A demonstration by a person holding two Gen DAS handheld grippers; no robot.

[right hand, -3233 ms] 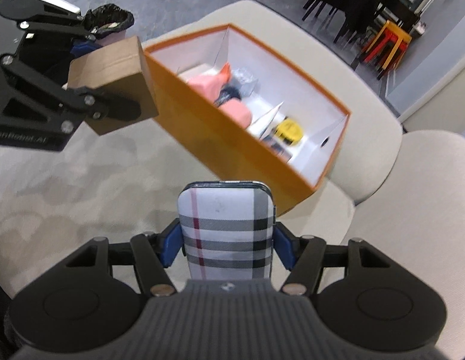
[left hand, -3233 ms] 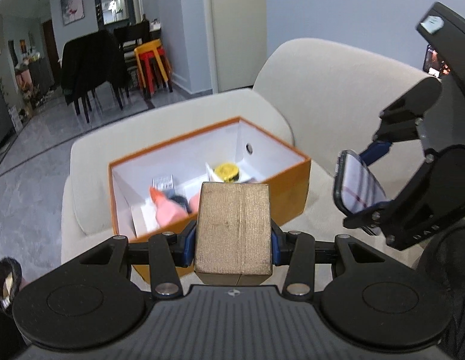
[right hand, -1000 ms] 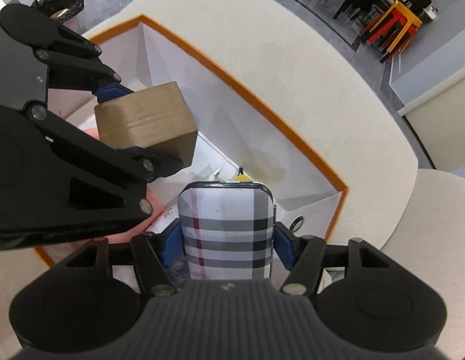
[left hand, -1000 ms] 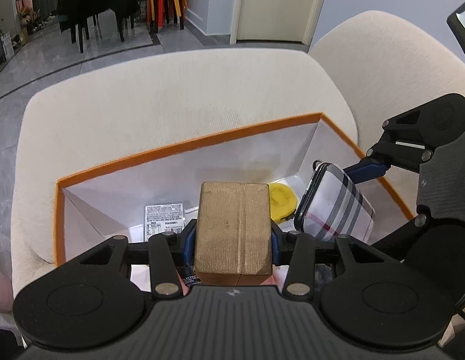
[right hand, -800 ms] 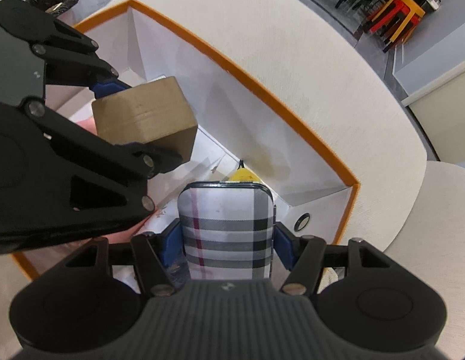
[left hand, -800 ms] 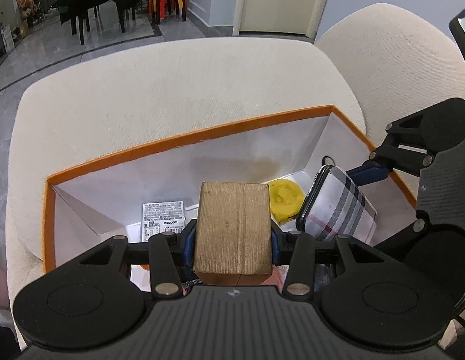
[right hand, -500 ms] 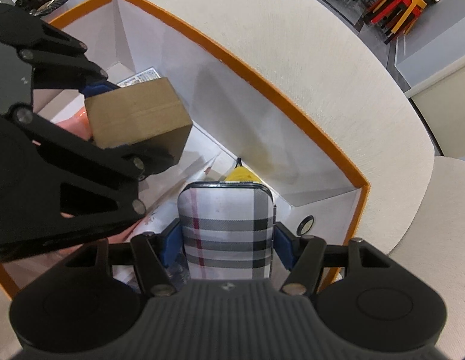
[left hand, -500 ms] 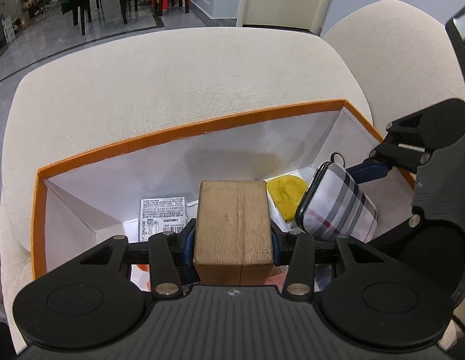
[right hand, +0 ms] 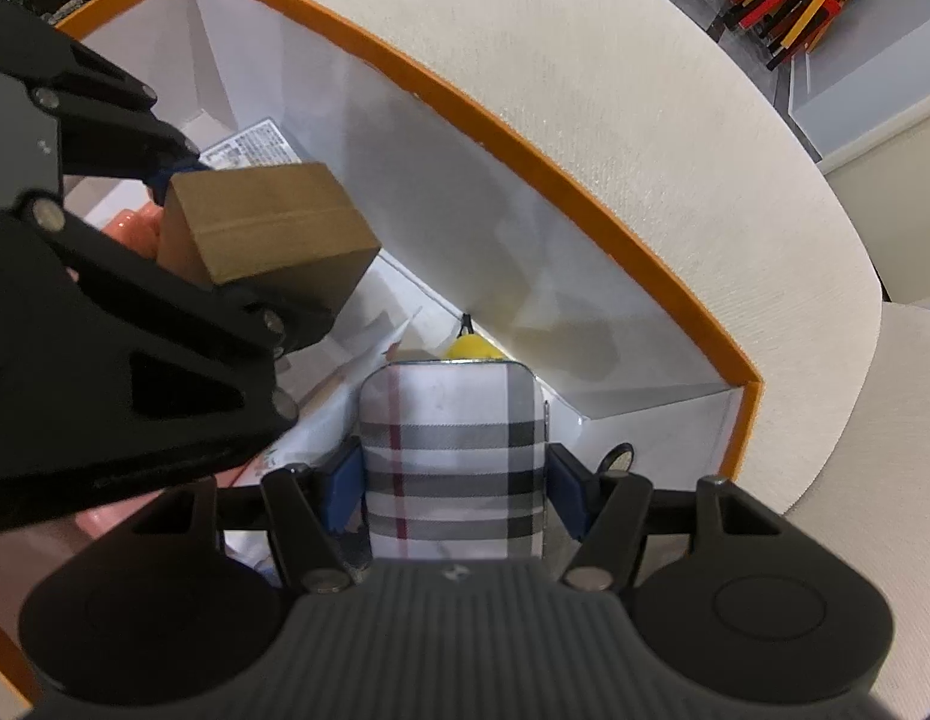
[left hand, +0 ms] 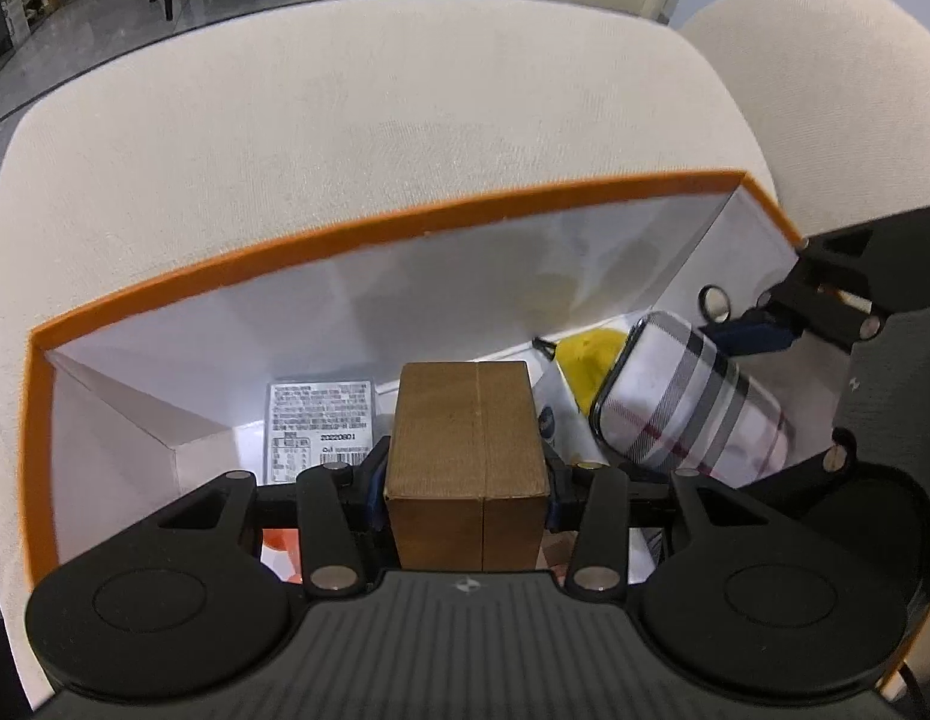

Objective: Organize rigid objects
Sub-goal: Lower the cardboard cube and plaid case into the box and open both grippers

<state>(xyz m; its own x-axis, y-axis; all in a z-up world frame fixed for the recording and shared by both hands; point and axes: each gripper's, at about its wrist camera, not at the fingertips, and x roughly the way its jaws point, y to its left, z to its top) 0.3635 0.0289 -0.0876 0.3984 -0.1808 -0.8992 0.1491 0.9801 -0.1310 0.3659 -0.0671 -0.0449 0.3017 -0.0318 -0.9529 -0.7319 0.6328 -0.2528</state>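
Left tool [left hand: 468,474] clamped on brown block [left hand: 468,420], right tool [right hand: 453,480] on plaid case [right hand: 453,456]; both held inside orange box [left hand: 345,228]. Block judged stiff, light; case slicker, best gripped across long edges.

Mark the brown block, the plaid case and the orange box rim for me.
brown block [left hand: 468,420], left wrist view, on its top face.
plaid case [right hand: 453,456], right wrist view, on its striped front.
orange box [left hand: 345,228], left wrist view, on its far orange rim.
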